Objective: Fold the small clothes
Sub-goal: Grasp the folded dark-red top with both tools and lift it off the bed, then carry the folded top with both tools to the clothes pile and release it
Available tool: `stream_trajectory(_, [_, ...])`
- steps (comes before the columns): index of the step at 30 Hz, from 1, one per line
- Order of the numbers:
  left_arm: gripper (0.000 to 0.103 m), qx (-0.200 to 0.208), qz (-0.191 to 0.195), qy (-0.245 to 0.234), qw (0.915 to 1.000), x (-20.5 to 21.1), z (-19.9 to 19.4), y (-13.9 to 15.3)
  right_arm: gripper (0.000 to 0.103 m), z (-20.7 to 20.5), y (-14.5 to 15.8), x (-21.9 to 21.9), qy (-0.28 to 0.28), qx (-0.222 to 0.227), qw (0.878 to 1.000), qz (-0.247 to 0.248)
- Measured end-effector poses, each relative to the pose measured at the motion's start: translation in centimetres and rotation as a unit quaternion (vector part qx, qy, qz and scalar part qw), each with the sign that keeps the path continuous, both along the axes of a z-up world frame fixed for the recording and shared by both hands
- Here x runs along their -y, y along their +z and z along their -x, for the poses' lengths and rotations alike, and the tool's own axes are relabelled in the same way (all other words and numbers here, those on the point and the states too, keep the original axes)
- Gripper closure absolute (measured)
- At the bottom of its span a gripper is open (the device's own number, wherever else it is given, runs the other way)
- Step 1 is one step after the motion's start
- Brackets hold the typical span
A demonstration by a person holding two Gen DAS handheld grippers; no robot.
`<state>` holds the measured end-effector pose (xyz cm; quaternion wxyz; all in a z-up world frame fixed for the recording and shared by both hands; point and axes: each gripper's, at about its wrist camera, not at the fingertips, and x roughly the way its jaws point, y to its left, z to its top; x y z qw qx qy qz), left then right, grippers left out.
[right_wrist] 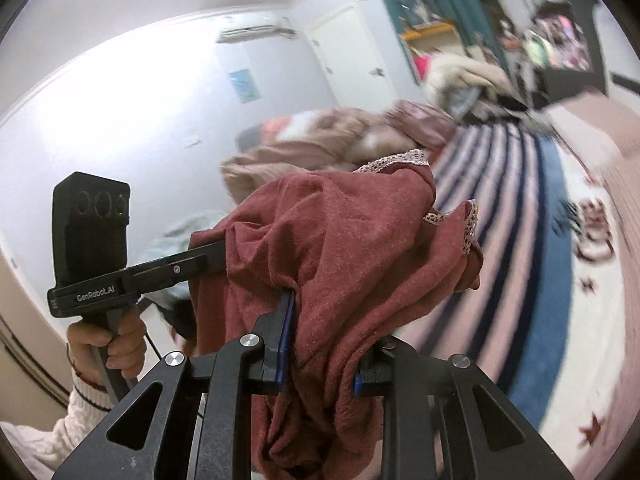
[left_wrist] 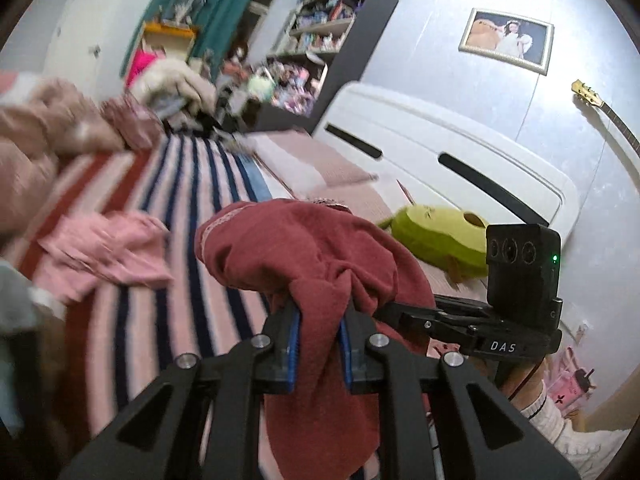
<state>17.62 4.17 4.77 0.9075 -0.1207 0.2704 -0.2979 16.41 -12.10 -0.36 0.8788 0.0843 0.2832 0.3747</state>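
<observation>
both the left gripper and right gripper pinch the bunched red garment aloft; no fold visible, pink garment waits far left on the striped blanket.

Dark red garment, soft knit, edged with pale lace trim. Bunched and draped in the lower centre of the left wrist view, spilling downward toward the bottom edge. Pinched at two spots, held up off the striped bedding. In the right wrist view, same red cloth fills the centre, crumpled in heavy folds, lace hem at its upper right, hanging toward the bottom of the frame. Pink garment, lighter and rumpled, lying flat at middle left of the left wrist view, blurred. More heaped clothes, beige and pink, at upper left, indistinct.
</observation>
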Motion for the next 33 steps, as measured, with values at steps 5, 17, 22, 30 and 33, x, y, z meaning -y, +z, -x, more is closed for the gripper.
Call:
stream_trajectory(5, [0.090,0.053,-0.033,0.062,0.9961,-7.0,3.9,5.6,0.086,0.8,4.3,-7.1,0.045,0.042,0.998,-0.005])
stream_trajectory(17, [0.090,0.086,-0.097,0.206,0.9699,-24.3,10.8,11.4,0.086,0.7,8.0,-23.8,0.149,0.059,0.987,-0.034])
stream_trajectory(22, [0.090,0.055,-0.105,0.226,0.9669,-29.4,10.2,11.6,0.086,-0.3,7.9,-28.4,0.166,0.043,0.985,-0.032])
stream_trajectory(30, [0.090,-0.047,-0.101,0.244,0.9633,-34.4,2.4,5.8,0.086,-6.6,3.6,-34.2,0.148,-0.047,0.988,0.018])
stream_trajectory(33, [0.090,-0.096,-0.104,0.253,0.9570,-36.0,-1.0,2.6,0.086,-7.7,1.9,-35.7,0.137,-0.061,0.987,0.048])
